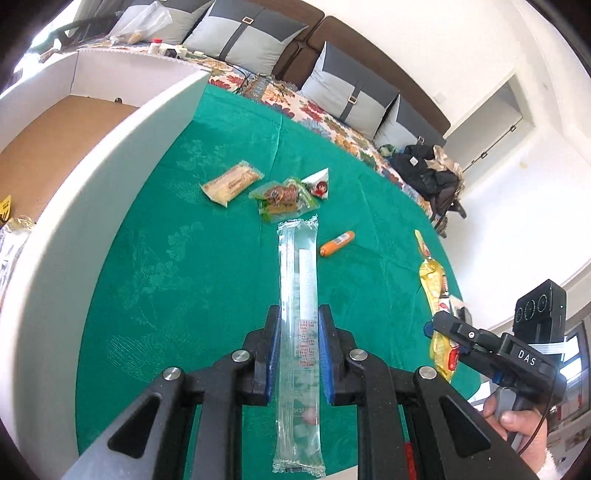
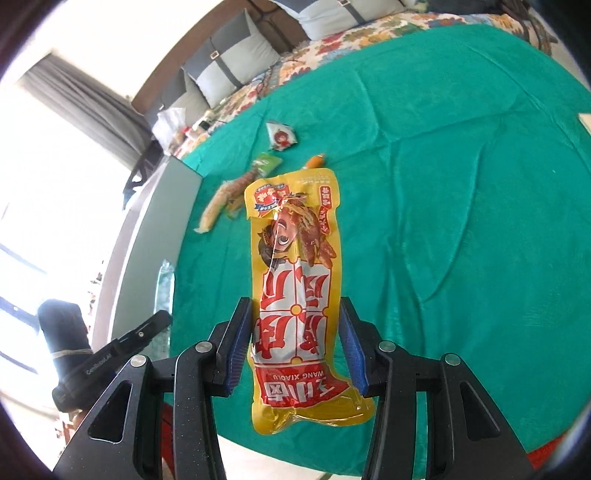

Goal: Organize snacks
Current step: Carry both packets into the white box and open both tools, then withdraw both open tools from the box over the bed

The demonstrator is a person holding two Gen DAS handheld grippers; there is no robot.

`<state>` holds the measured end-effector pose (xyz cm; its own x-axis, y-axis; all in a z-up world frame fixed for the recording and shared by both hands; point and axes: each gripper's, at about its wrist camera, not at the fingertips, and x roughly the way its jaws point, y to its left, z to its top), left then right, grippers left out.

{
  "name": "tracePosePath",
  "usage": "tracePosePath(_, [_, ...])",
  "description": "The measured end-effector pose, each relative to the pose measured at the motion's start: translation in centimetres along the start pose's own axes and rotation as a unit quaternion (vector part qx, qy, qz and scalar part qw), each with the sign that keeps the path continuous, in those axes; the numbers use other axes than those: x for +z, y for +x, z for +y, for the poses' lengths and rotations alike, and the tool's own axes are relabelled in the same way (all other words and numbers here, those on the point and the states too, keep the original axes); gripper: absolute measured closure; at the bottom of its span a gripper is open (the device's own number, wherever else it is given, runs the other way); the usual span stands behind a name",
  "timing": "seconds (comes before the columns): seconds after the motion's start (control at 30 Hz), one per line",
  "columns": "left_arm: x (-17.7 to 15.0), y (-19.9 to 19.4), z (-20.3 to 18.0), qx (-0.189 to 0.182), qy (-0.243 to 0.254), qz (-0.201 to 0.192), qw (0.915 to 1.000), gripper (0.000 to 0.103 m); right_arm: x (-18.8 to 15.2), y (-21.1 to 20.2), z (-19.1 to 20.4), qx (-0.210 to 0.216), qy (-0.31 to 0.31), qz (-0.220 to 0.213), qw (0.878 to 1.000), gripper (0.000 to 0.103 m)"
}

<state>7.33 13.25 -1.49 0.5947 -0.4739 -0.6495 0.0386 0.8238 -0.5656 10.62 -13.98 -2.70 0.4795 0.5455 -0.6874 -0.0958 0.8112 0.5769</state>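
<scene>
My left gripper is shut on a long clear snack packet, held lengthwise above the green tablecloth. My right gripper is shut on a yellow and red snack packet, also lifted off the cloth. In the left wrist view the right gripper and its yellow packet show at the right edge. On the cloth lie a beige bar, a green-edged packet, a white triangular packet and an orange sausage.
A large box with white walls and a brown cardboard floor stands at the table's left side. Behind the table is a sofa with grey cushions and a black bag. A hand holds the right gripper's handle.
</scene>
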Motion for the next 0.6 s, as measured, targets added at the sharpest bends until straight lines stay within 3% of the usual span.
tracePosePath(0.1, [2.2,-4.8,1.1,-0.010,-0.016,-0.048,0.9987,0.085,1.6,1.2,7.2,0.040,-0.057,-0.001,0.998,0.055])
tracePosePath(0.2, [4.3,-9.5,3.6,0.013,-0.034,-0.090,0.9953,0.085,2.4,3.1,14.6,0.089,-0.107,0.013,0.990,0.055])
tracePosePath(0.33, [6.2,-13.7,9.2,0.097,-0.058,-0.115,0.9869,0.085,1.0,6.7,22.8,0.132,-0.158,0.042,0.978,0.054])
tracePosePath(0.43, [6.4,-15.0,13.8,0.184,-0.080,-0.113,0.9732,0.084,-1.3,9.3,27.1,0.139,-0.189,0.056,0.970,0.054])
tracePosePath(0.47, [6.1,-15.2,15.4,0.214,-0.093,-0.110,0.9661,0.072,-2.0,10.3,28.2,0.142,-0.196,0.060,0.968,0.052])
tracePosePath(0.5, [5.5,-15.2,16.9,0.232,-0.110,-0.105,0.9608,0.049,-2.5,11.4,28.9,0.144,-0.200,0.070,0.967,0.046])
tracePosePath(0.57, [4.5,-15.5,19.0,0.250,-0.144,-0.105,0.9515,0.023,-3.6,13.2,29.4,0.152,-0.199,0.099,0.963,0.032])
tracePosePath(0.6, [3.3,-16.1,19.8,0.255,-0.155,-0.115,0.9476,0.022,-4.0,13.7,29.3,0.150,-0.199,0.106,0.963,0.033])
